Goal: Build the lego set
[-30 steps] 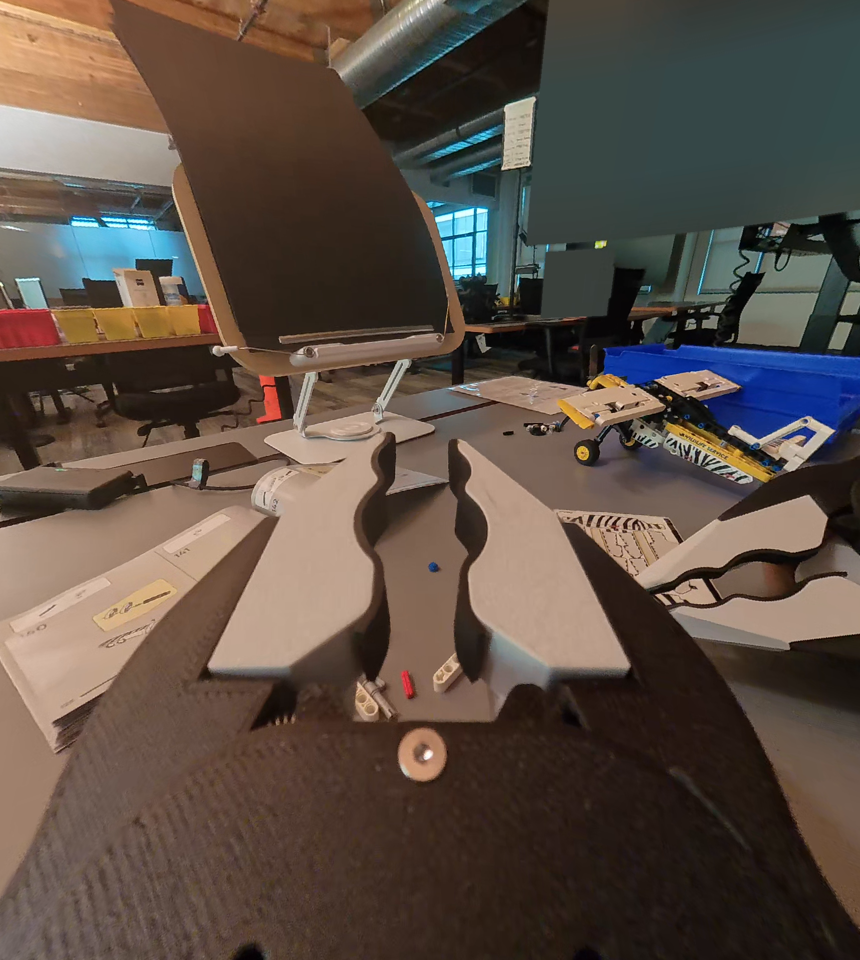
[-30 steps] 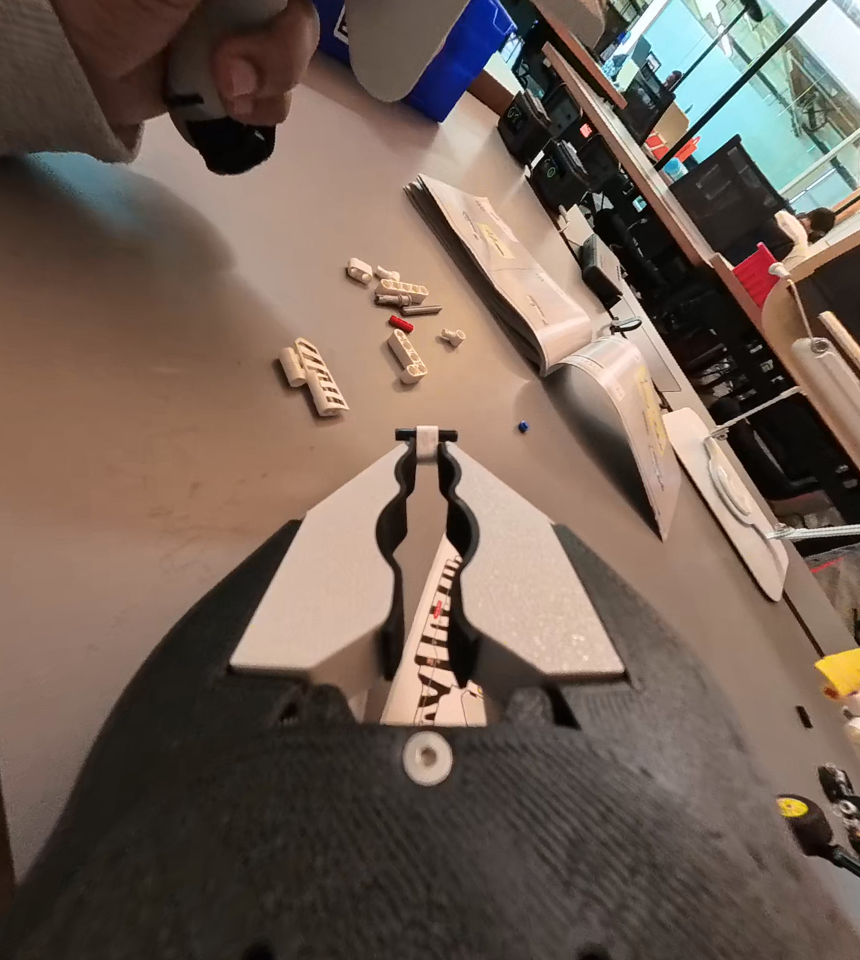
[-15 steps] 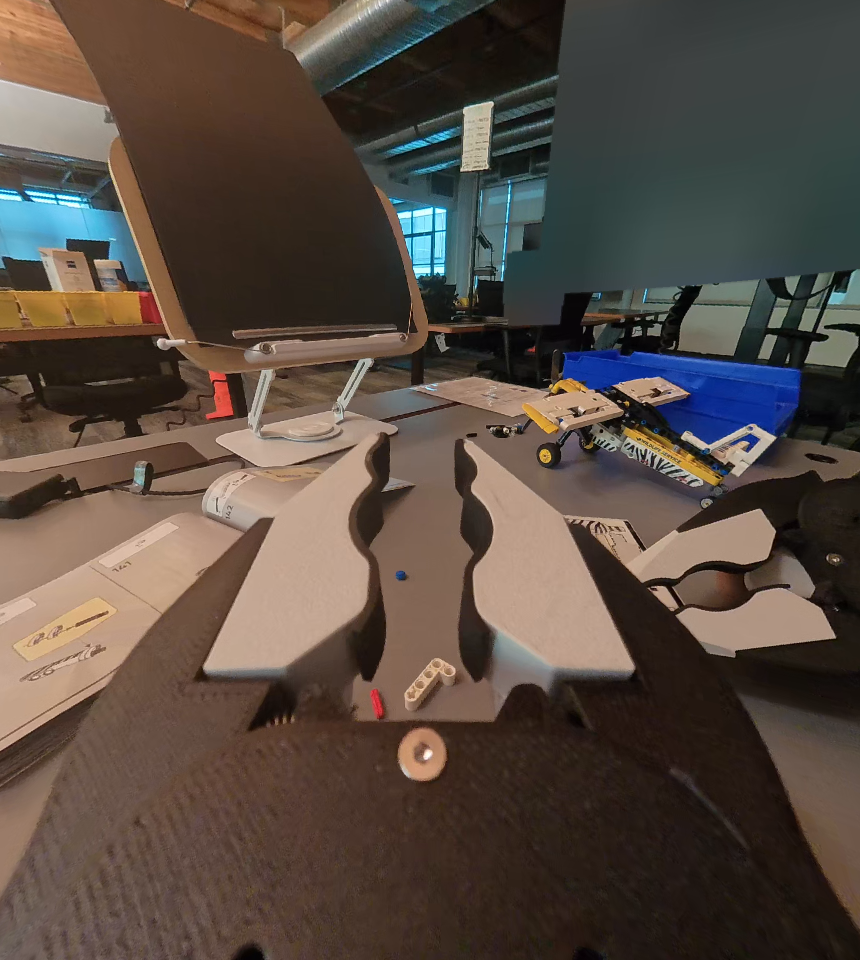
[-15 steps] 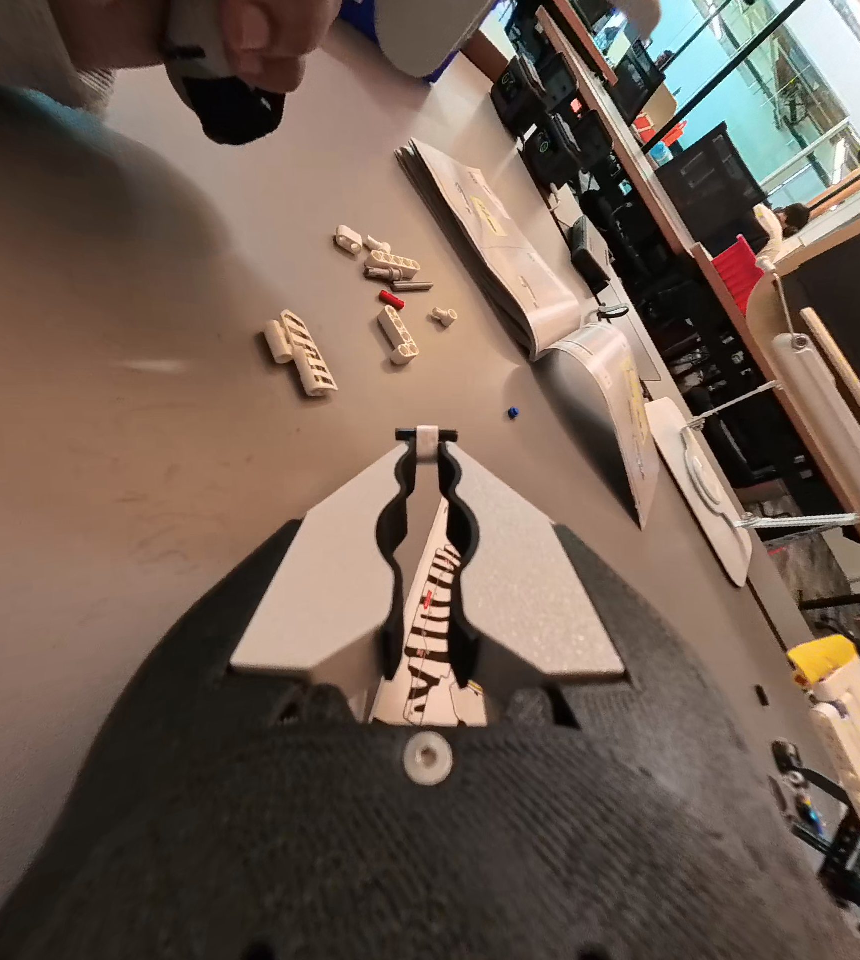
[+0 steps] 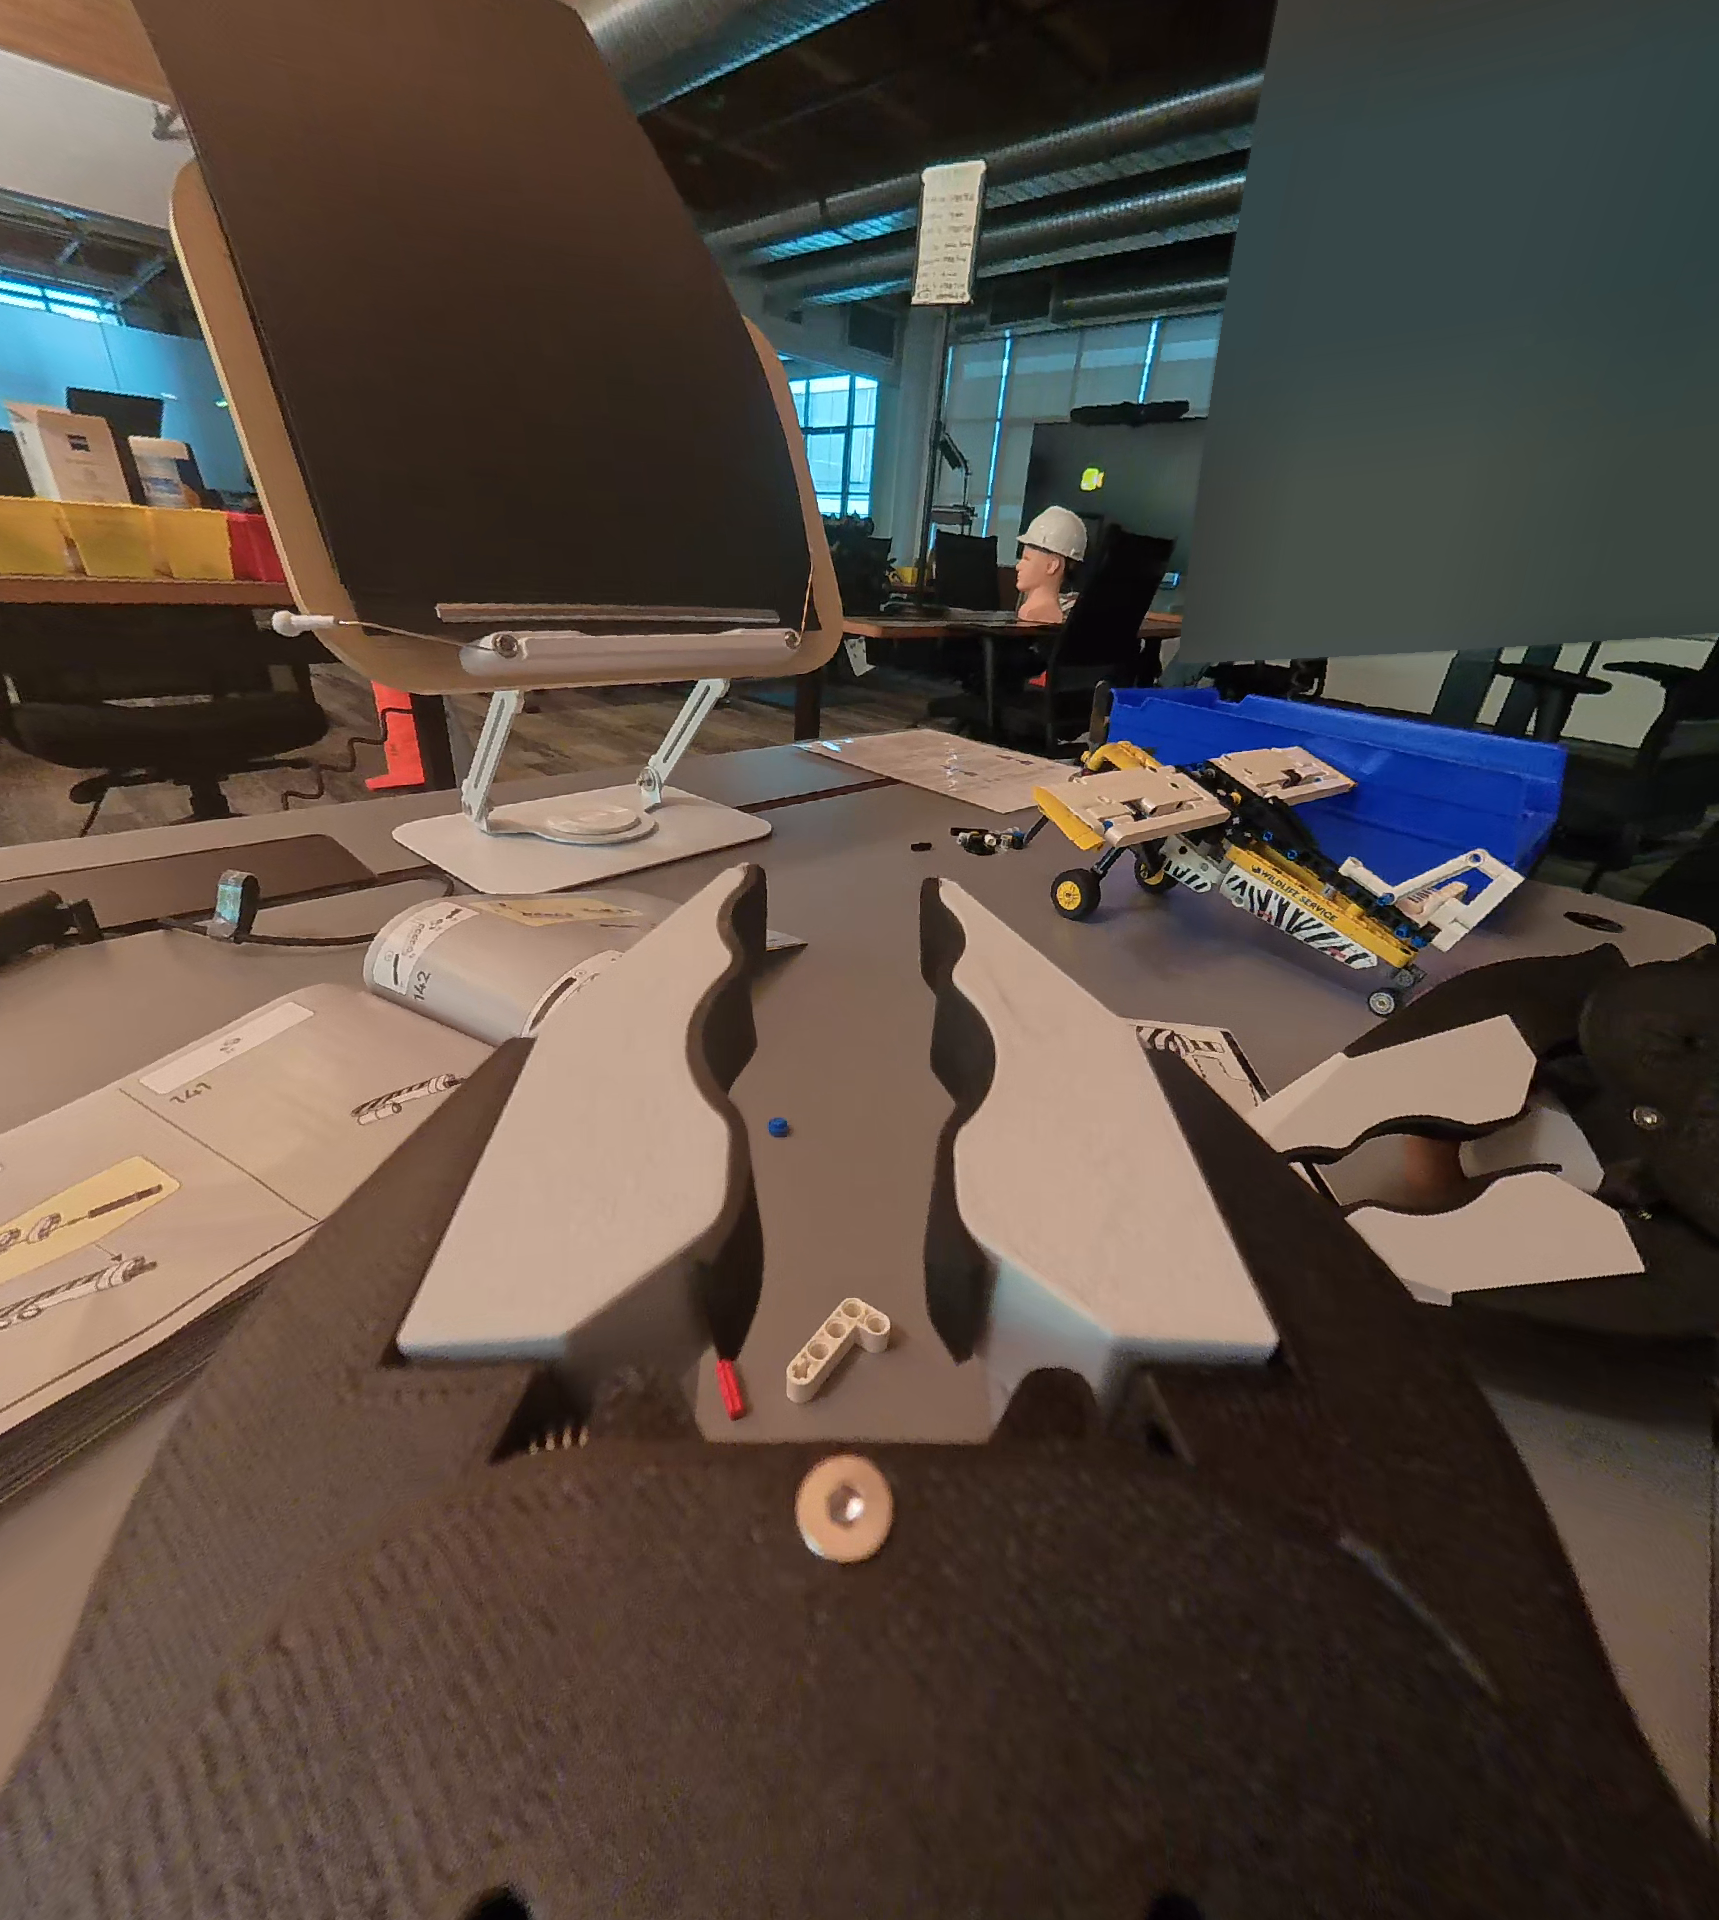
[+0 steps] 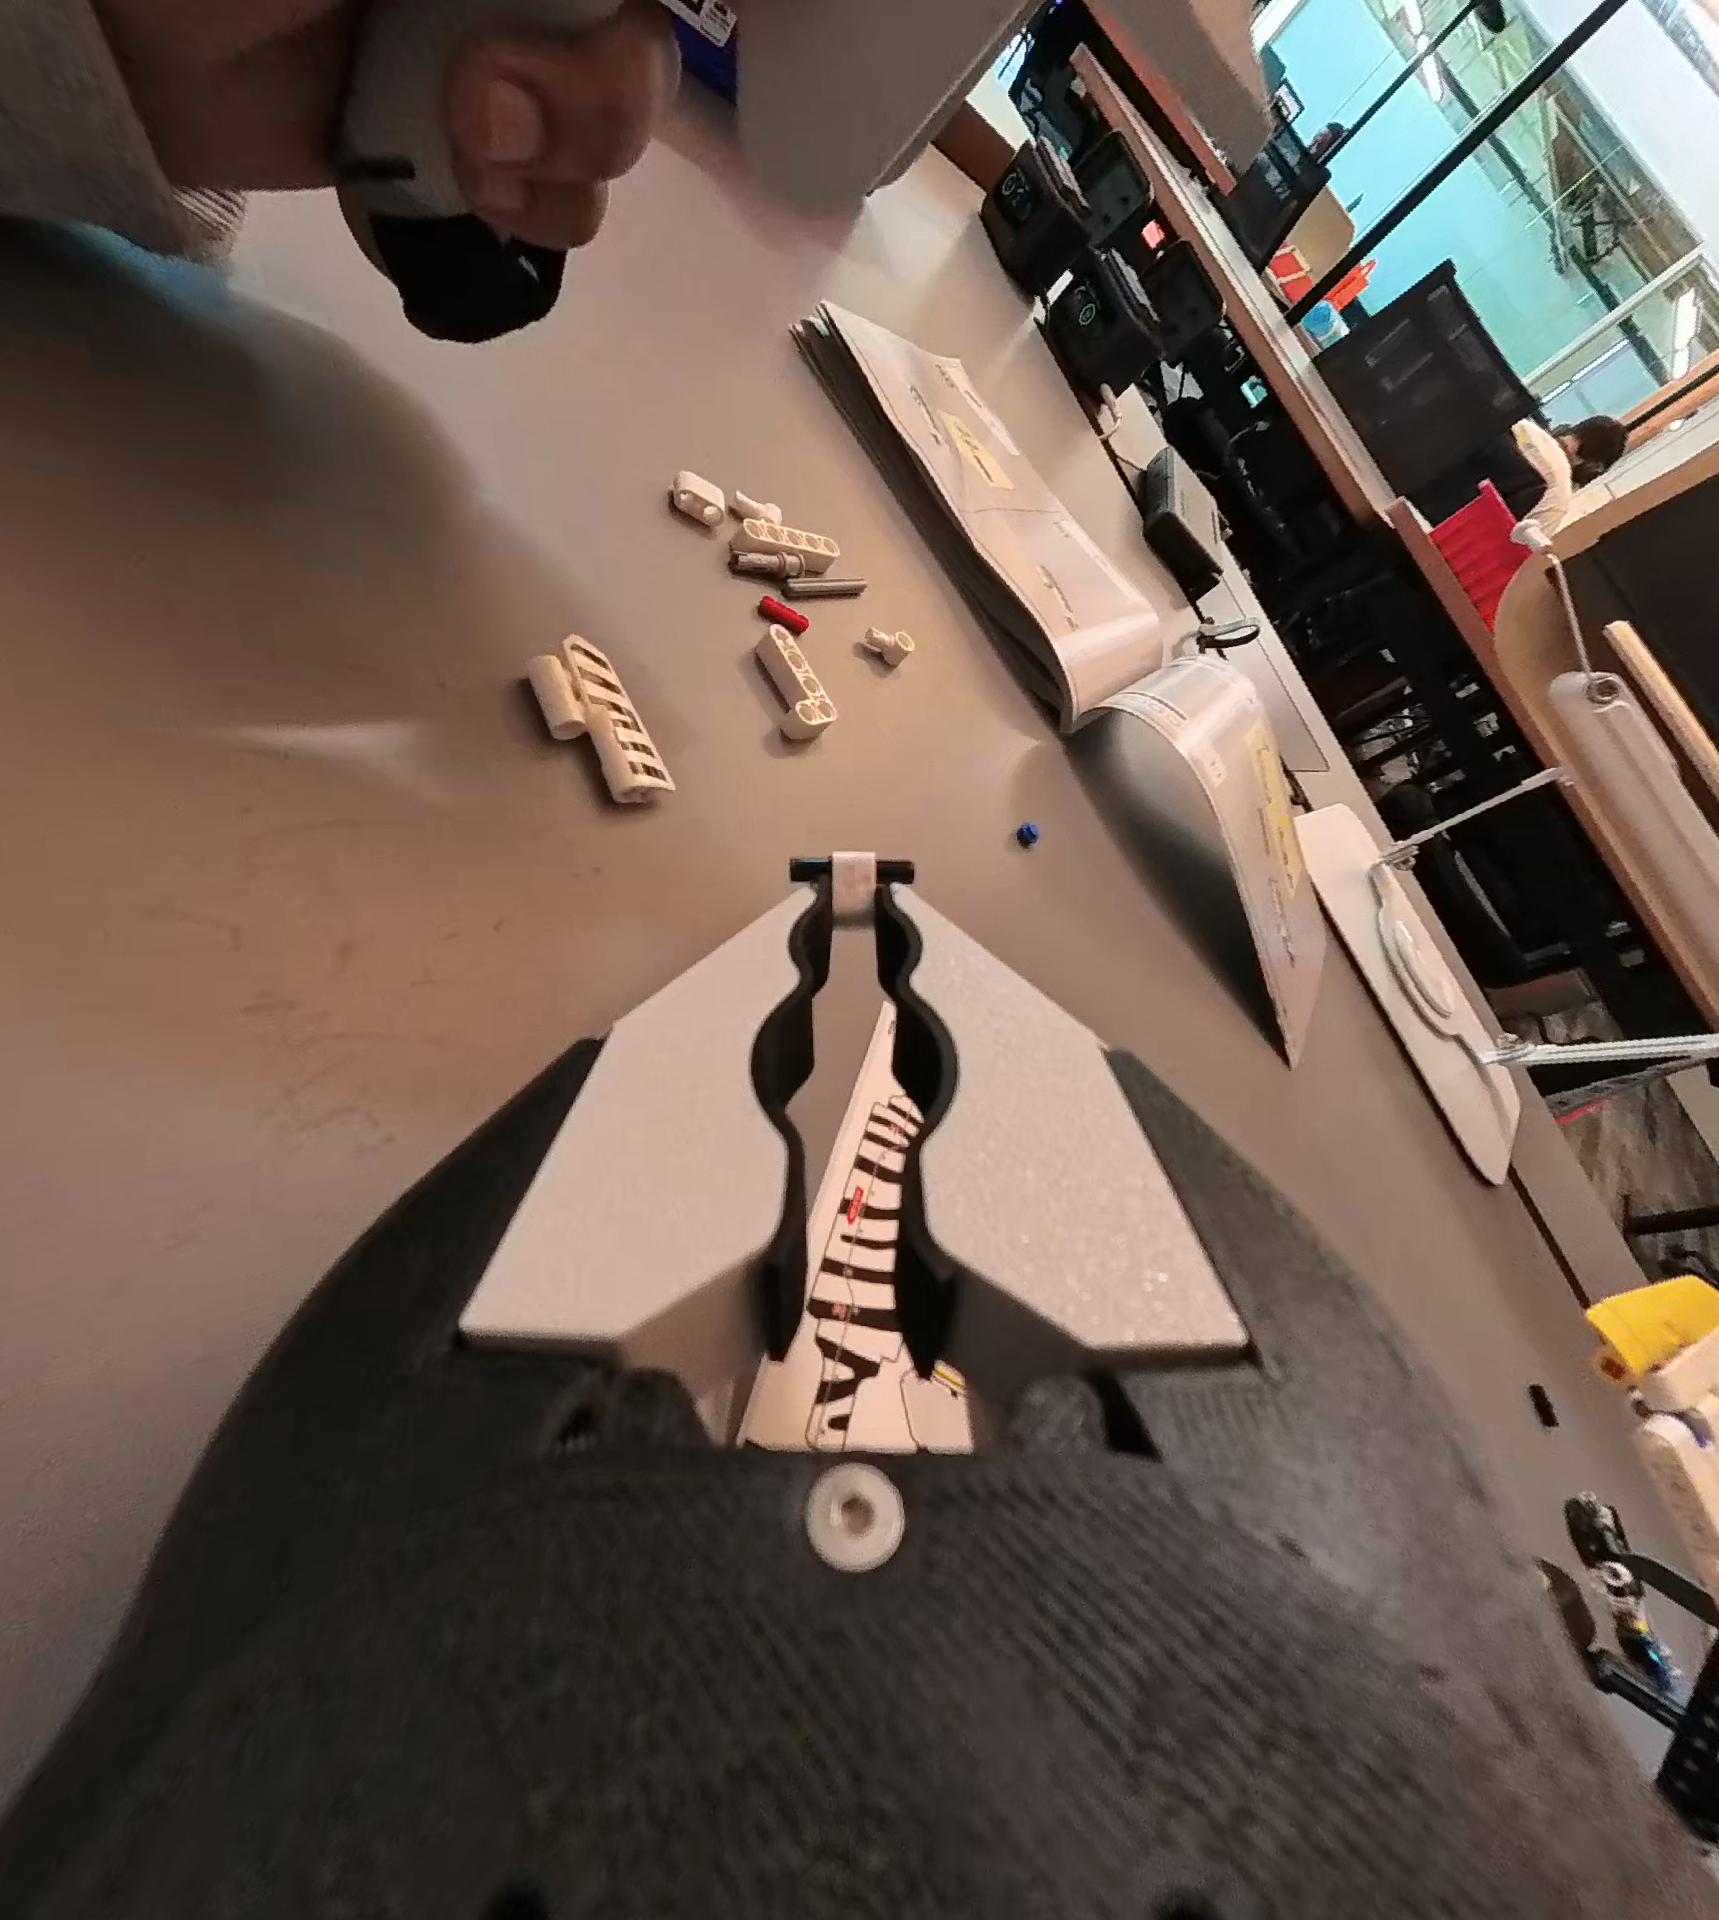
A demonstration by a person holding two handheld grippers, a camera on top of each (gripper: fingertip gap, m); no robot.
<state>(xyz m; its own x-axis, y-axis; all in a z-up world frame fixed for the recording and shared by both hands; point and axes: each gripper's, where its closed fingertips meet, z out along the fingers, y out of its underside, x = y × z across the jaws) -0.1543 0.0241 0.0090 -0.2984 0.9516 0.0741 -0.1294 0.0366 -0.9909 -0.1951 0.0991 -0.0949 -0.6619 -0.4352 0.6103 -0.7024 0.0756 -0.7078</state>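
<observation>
My left gripper (image 5: pixel 839 894) is open and empty above the grey table. Below its jaws lie a white angled beam (image 5: pixel 837 1348), a red pin (image 5: pixel 728 1387) and a small blue stud (image 5: pixel 778 1125). My right gripper (image 6: pixel 853 883) is shut on a small white piece with a black pin (image 6: pixel 853 878), held above the table. It also shows at the right of the left wrist view (image 5: pixel 1437 1164). Several loose white pieces (image 6: pixel 606 717) and the red pin (image 6: pixel 783 614) lie ahead of it. The yellow and white plane model (image 5: pixel 1239 857) stands at the far right.
An open instruction booklet (image 5: pixel 159 1174) lies at the left; it also shows in the right wrist view (image 6: pixel 1021 520). A tablet on a stand (image 5: pixel 522 436) stands behind it. A blue bin (image 5: pixel 1406 769) sits behind the model. A striped sticker sheet (image 6: pixel 855 1299) lies under my right gripper. Across from one pair of fingers to the other is roughly 15 cm.
My left gripper has moved forward and right over the loose pieces; the white beam and red pin now sit between its jaws. The right gripper drifted slightly, still holding its piece.
</observation>
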